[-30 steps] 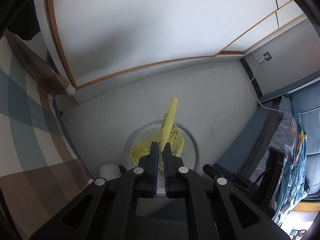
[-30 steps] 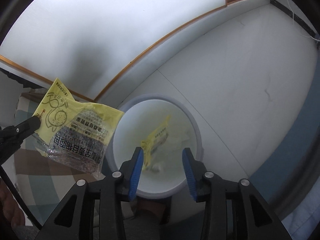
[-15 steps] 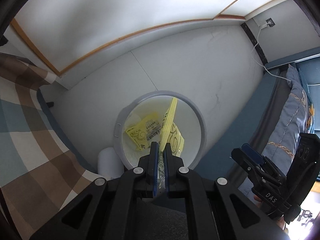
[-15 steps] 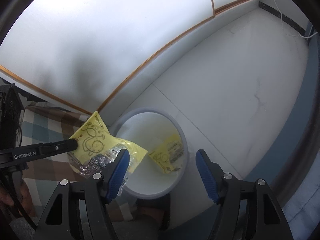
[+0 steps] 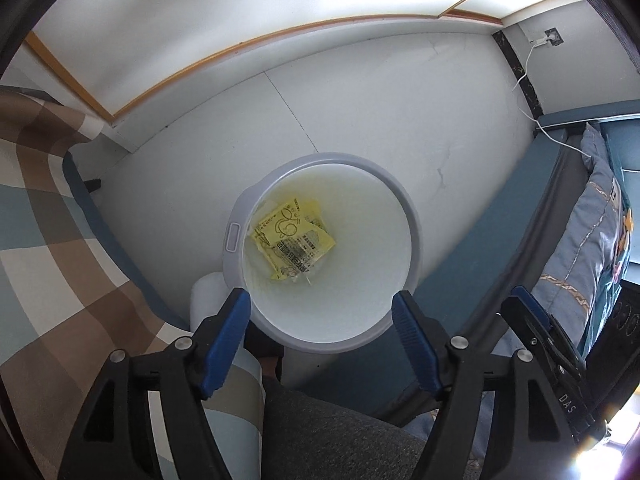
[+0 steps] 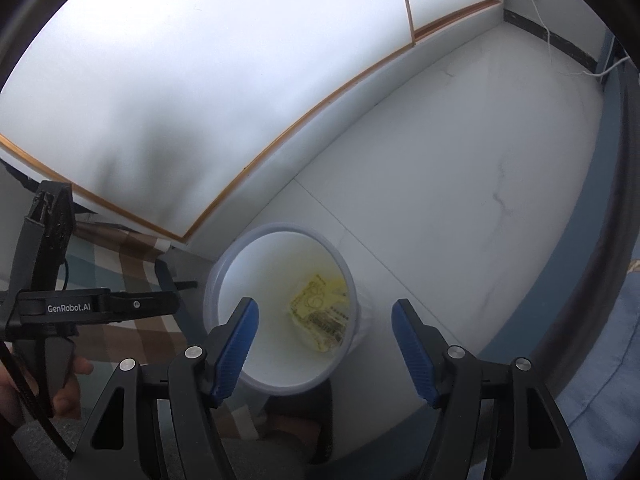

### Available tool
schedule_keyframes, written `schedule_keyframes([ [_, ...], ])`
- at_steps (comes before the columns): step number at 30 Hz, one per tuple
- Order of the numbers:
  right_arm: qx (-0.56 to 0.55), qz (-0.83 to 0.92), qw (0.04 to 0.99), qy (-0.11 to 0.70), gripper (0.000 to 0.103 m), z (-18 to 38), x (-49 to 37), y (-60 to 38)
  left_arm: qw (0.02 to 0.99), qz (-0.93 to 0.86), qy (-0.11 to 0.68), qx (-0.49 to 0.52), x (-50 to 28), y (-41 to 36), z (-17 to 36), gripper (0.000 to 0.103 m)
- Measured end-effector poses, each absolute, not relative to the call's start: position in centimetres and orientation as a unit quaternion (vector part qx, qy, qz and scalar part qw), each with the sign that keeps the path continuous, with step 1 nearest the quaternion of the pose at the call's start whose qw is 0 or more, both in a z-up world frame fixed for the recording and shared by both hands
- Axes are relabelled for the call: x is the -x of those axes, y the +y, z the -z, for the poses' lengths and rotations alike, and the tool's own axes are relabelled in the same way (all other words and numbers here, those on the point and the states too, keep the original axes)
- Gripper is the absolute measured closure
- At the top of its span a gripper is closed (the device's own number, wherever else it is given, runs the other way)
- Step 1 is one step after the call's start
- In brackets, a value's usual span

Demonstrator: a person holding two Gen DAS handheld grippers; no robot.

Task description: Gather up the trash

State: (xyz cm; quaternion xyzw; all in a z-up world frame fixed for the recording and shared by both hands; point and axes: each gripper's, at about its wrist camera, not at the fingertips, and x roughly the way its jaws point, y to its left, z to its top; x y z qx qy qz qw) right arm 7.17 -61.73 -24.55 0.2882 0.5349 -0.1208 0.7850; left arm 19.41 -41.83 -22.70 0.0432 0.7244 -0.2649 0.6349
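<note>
A round pale grey bin (image 5: 404, 216) stands on the white floor below me; it also shows in the right wrist view (image 6: 224, 264). Yellow printed wrappers (image 5: 292, 236) lie on its bottom, also seen in the right wrist view (image 6: 322, 316). My left gripper (image 5: 320, 336) is open and empty, held above the bin's near rim. My right gripper (image 6: 324, 344) is open and empty, above the bin too. The left gripper's body shows at the left of the right wrist view (image 6: 100, 304).
A checked brown, blue and white cloth (image 5: 44, 240) covers furniture at the left. A blue bed edge (image 5: 480, 248) with a patterned pillow (image 5: 588, 232) lies at the right. A white cable (image 5: 532, 80) runs from a wall socket. White wall panels with wooden trim (image 5: 256, 44) stand behind.
My left gripper opened and the yellow wrapper it held dropped into the bin onto the other wrapper. Both grippers have risen a little above the bin.
</note>
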Motion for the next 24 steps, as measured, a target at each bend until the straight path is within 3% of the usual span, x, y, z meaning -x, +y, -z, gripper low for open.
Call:
schedule_keyframes([
  [13,-0.292,0.108,0.794,0.522,0.027,22.1,-6.5,-60.4,0.725,0.268,0.633,-0.05,-18.4,-39.4,16.4,0.032],
  [24,-0.28,0.097,0.828,0.476,0.027,16.5,-6.3,-58.5,0.817,0.205,0.537,-0.045,-16.6,-33.8,10.0,0.032],
])
